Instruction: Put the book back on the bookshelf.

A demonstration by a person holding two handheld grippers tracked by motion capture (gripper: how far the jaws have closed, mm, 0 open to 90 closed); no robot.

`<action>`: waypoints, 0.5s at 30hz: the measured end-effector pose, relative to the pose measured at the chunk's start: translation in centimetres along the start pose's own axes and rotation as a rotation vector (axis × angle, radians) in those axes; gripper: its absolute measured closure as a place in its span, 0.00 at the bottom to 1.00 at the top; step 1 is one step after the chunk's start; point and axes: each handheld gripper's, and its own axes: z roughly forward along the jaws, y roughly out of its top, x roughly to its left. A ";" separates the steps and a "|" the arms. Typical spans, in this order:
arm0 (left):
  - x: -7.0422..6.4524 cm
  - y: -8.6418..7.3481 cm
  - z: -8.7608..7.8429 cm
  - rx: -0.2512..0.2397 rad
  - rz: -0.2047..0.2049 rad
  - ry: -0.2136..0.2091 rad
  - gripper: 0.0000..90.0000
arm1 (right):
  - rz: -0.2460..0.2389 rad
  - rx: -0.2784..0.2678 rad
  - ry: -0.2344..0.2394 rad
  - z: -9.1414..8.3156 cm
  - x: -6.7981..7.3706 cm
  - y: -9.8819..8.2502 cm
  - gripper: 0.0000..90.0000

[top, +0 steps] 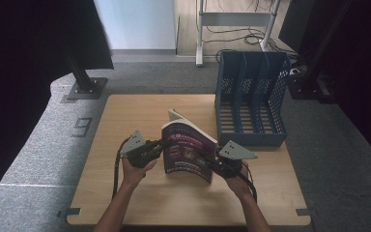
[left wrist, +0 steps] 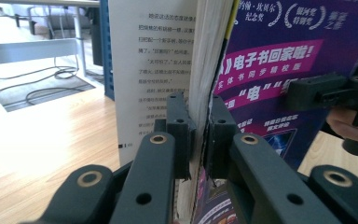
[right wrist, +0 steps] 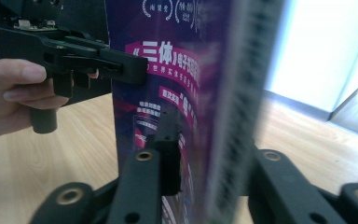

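Left gripper (left wrist: 199, 135) clamped on book (left wrist: 279, 70)

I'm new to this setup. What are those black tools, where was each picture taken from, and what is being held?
A person holds a two-jaw hand tool in each hand. One picture looks down from above the table; the other two come from cameras riding on each tool, looking along its jaws. The left gripper is shut on the book, clamping a sheaf of pages and the purple cover. The right gripper has the book's other edge between its jaws; how firmly it grips is unclear. The book stands upright, partly open. A blue file rack stands behind it.
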 end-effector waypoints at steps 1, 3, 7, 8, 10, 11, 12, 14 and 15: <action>0.0 0.0 0.0 -0.001 0.001 0.000 0.92 | 0.005 0.008 0.007 0.2 -0.1 0.1 0.76; 0.0 0.0 0.1 -0.001 -0.006 0.001 0.92 | 0.007 0.012 0.011 0.6 -0.3 0.3 0.75; 0.1 0.0 0.0 0.001 -0.009 0.000 0.92 | 0.015 0.022 -0.005 1.1 -0.6 0.6 0.78; 0.1 0.0 0.0 0.001 -0.008 0.001 0.92 | 0.018 0.021 -0.008 1.2 -0.7 0.6 0.80; 0.0 0.0 -0.1 0.001 -0.006 0.002 0.92 | 0.021 0.020 -0.011 1.1 -0.8 0.6 0.84; 0.0 0.0 -0.1 0.002 -0.006 0.004 0.92 | 0.018 0.018 -0.013 1.1 -0.8 0.6 0.86; 0.0 -0.1 -0.1 0.001 -0.006 0.004 0.91 | 0.015 0.016 -0.014 1.0 -0.7 0.5 0.86; 0.0 -0.1 -0.2 -0.004 -0.009 0.002 0.91 | 0.015 0.011 -0.011 0.9 -0.6 0.4 0.88; -0.1 -0.2 -0.2 -0.005 -0.010 0.002 0.91 | 0.012 0.011 -0.012 0.8 -0.6 0.4 0.88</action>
